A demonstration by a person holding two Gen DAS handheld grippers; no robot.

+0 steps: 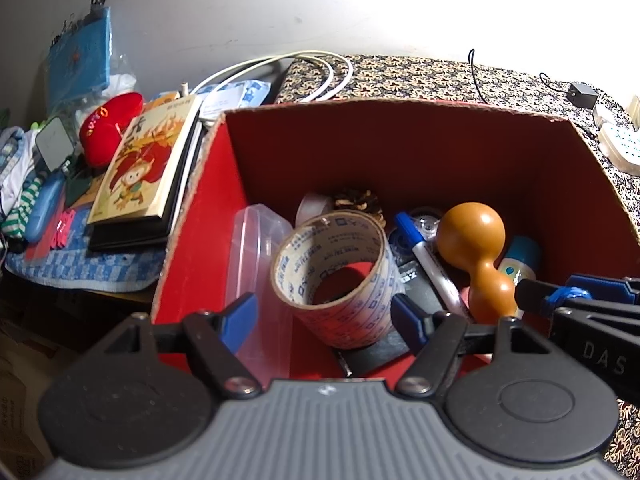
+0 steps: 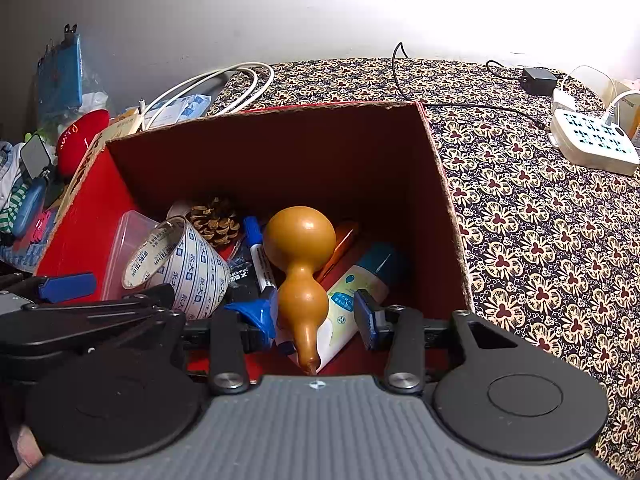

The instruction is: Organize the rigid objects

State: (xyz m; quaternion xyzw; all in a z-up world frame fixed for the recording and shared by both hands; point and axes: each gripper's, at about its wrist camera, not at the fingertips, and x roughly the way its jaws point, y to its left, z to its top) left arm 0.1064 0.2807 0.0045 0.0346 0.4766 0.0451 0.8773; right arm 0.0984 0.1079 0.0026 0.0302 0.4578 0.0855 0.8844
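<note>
A roll of clear packing tape lies tilted on its side inside a red cardboard box, toward the box's left half. It looks light and stiff, with a hard cardboard core and a slick printed outer face. The likeliest hold is across its outer width, or 1 finger through the hollow core pinching the wall.

The left gripper hovers over the box's near edge, its 2 blue-tipped fingers spread wide with the roll between them. The pads do not seem to press on it.

Just right of the roll lies a blue-capped marker, then a smooth brown gourd, hard, rounded and probably slippery, best taken at its narrow waist. The right gripper also stands open, its fingers either side of the gourd's lower bulb, not clamping it.

A clear plastic container sits left of the roll, a pine cone at the far side. Outside, at far left, lies a stack of books.
</note>
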